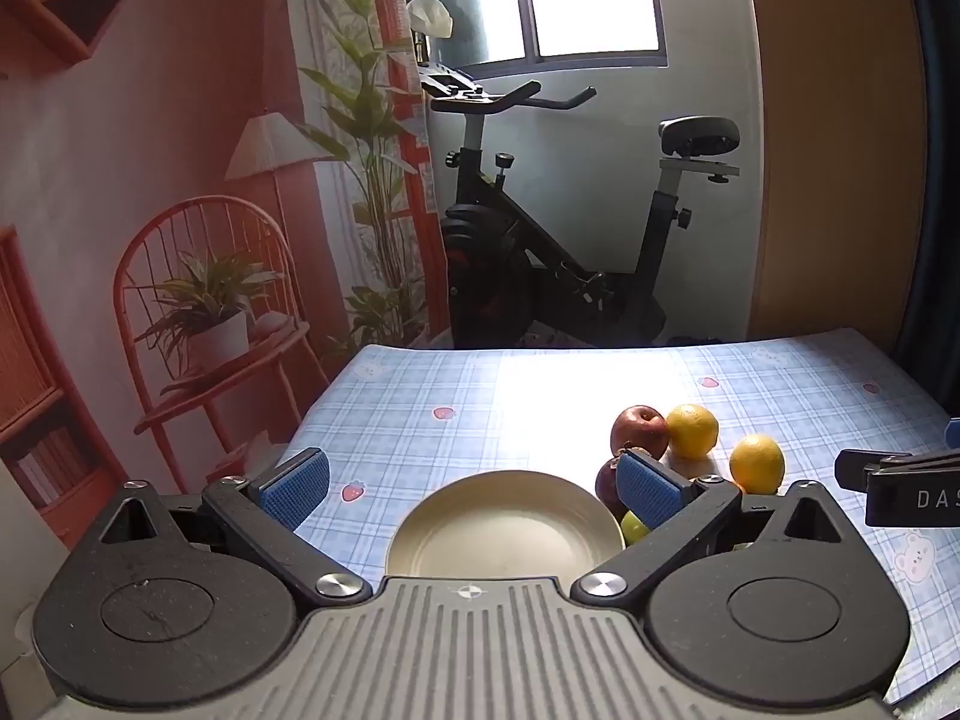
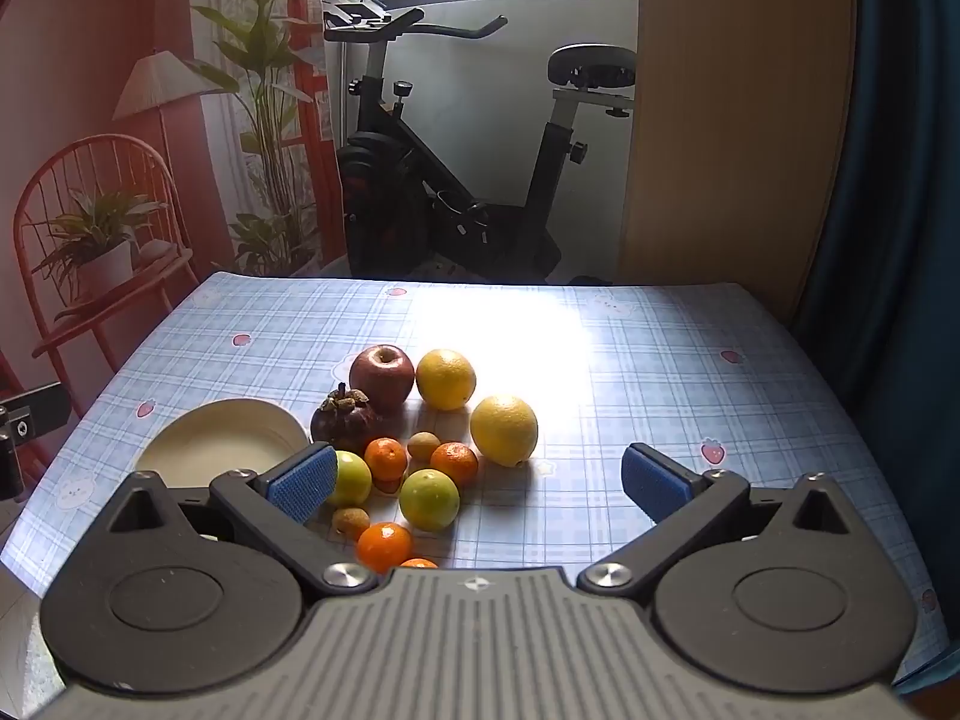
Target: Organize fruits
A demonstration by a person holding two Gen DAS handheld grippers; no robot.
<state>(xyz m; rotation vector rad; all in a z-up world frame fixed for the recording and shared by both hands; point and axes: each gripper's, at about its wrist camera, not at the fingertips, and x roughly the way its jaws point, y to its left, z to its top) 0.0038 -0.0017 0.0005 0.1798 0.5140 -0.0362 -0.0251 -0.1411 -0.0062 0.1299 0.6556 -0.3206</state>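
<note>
A cream plate (image 1: 504,525) (image 2: 222,441) lies on the checked tablecloth, bare inside. Right of it sits a pile of fruit: a red apple (image 2: 382,375) (image 1: 639,429), two yellow citrus fruits (image 2: 446,379) (image 2: 504,430), a dark mangosteen (image 2: 346,417), several small tangerines (image 2: 386,459), green fruits (image 2: 429,499) and small brown ones (image 2: 423,445). My left gripper (image 1: 474,489) hovers open over the plate. My right gripper (image 2: 480,483) hovers open over the near side of the pile, holding nothing. The right gripper's black side (image 1: 900,489) shows in the left wrist view.
The table (image 2: 660,372) has a blue checked cloth with bare room to the right of the fruit. Behind its far edge stands an exercise bike (image 2: 456,180). A backdrop picturing a chair and plants (image 1: 210,300) hangs on the left, a wooden panel (image 2: 738,120) on the right.
</note>
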